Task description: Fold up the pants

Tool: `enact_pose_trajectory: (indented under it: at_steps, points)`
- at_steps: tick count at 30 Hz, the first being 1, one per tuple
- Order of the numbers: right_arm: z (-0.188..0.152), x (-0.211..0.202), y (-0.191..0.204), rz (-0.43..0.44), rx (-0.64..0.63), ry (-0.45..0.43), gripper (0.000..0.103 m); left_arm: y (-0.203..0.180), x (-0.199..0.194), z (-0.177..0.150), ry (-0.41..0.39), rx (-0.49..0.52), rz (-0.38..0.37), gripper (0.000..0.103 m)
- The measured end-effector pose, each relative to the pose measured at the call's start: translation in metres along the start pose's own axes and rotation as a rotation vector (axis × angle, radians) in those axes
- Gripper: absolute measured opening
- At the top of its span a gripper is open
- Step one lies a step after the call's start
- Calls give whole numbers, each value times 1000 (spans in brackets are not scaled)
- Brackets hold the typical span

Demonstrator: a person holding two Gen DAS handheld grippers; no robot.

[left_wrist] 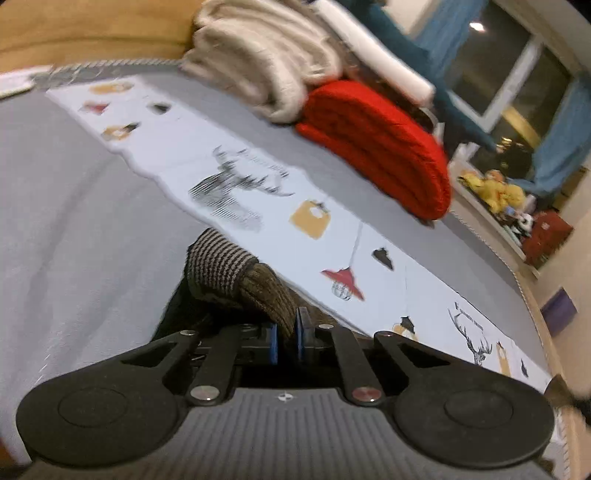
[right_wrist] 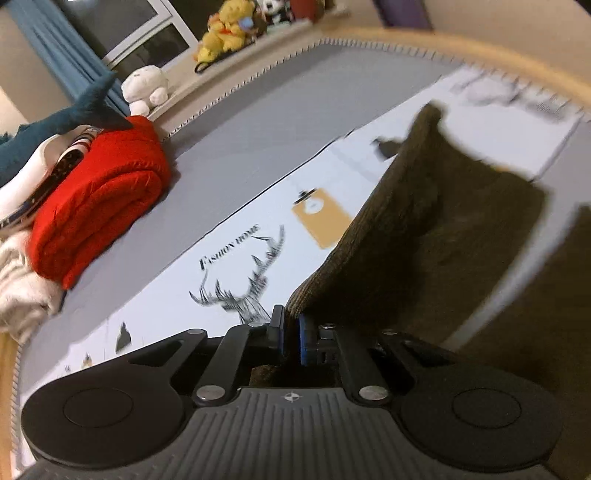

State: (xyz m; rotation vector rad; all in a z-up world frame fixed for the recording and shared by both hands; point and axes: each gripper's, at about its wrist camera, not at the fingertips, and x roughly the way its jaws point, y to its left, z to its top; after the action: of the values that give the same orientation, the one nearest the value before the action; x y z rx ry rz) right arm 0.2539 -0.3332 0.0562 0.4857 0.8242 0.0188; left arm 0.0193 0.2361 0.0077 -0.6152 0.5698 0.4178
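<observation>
The pants are dark olive-brown corduroy with a striped knit waistband. In the left wrist view my left gripper is shut on a bunched edge of the pants just below that waistband, lifted above the bed. In the right wrist view my right gripper is shut on another edge of the same pants, and the cloth stretches up and away to the right from its blue pads, blurred. The lower part of the garment is hidden behind both grippers.
The bed has a grey cover with a white printed strip of deer and lamps. A folded red knit, a cream blanket and a blue shark plush lie near the bed's edge. Stuffed toys sit on a windowsill.
</observation>
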Motion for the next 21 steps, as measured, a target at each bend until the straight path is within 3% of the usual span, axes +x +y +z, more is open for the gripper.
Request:
enact_pose_trajectory:
  at_steps: [4, 6, 8, 10, 12, 15, 17, 19, 21]
  points:
    - [-58, -76, -23, -66, 1, -21, 7, 0, -26, 0, 101, 12, 87, 10]
    - [-96, -92, -43, -117, 16, -3, 7, -9, -30, -9, 160, 84, 144, 11]
    - [-134, -90, -69, -186, 51, 72, 7, -19, -33, -20, 186, 133, 218, 16]
    - [-161, -77, -92, -245, 78, 209, 7, -29, -42, -30, 136, 166, 303, 38]
    - [-166, -72, -103, -230, 84, 279, 10, -47, -59, -40, 30, 221, 336, 44]
    - [-145, -90, -96, -223, -31, 167, 12, -79, -78, -56, -99, 348, 282, 46]
    - [-127, -101, -89, -180, -96, 91, 23, -99, -82, -73, -152, 447, 187, 50]
    - [-110, -107, -84, -126, -167, 37, 32, -113, -74, -95, -111, 555, 15, 53]
    - [-94, -106, -76, -104, -264, -14, 42, -118, -58, -116, 14, 612, -104, 53]
